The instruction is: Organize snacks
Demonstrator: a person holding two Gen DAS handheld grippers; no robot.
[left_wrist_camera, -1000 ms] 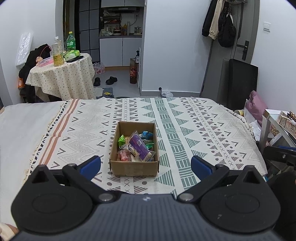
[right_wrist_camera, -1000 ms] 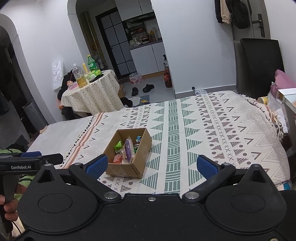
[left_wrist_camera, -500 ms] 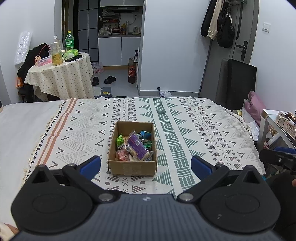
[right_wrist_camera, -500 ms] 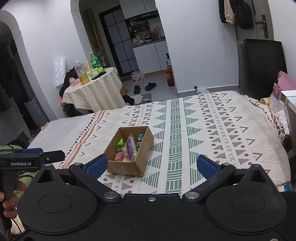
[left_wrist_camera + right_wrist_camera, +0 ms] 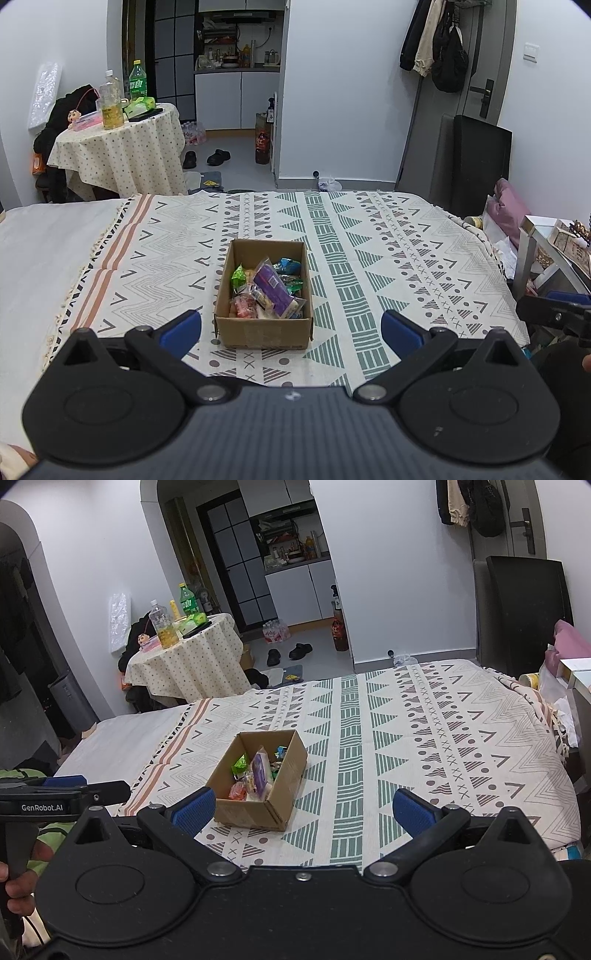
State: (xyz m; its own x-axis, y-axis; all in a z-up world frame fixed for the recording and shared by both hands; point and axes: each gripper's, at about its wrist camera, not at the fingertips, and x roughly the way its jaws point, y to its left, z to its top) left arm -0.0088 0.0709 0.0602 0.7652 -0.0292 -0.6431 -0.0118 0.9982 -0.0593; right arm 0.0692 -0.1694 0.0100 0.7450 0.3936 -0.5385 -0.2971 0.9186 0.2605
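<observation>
Both views have drawn back slightly from the cardboard box (image 5: 264,295) of snacks (image 5: 271,291); both tongs (image 5: 291,328) (image 5: 303,808) gape empty.

White walls (image 5: 340,92), patterned bedspread (image 5: 388,251), round clothed table (image 5: 122,155).

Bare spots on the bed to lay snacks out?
Patterned blanket is bare right of the cardboard box, also left toward the plain sheet and behind it. The box is crowded with snack packets.
</observation>
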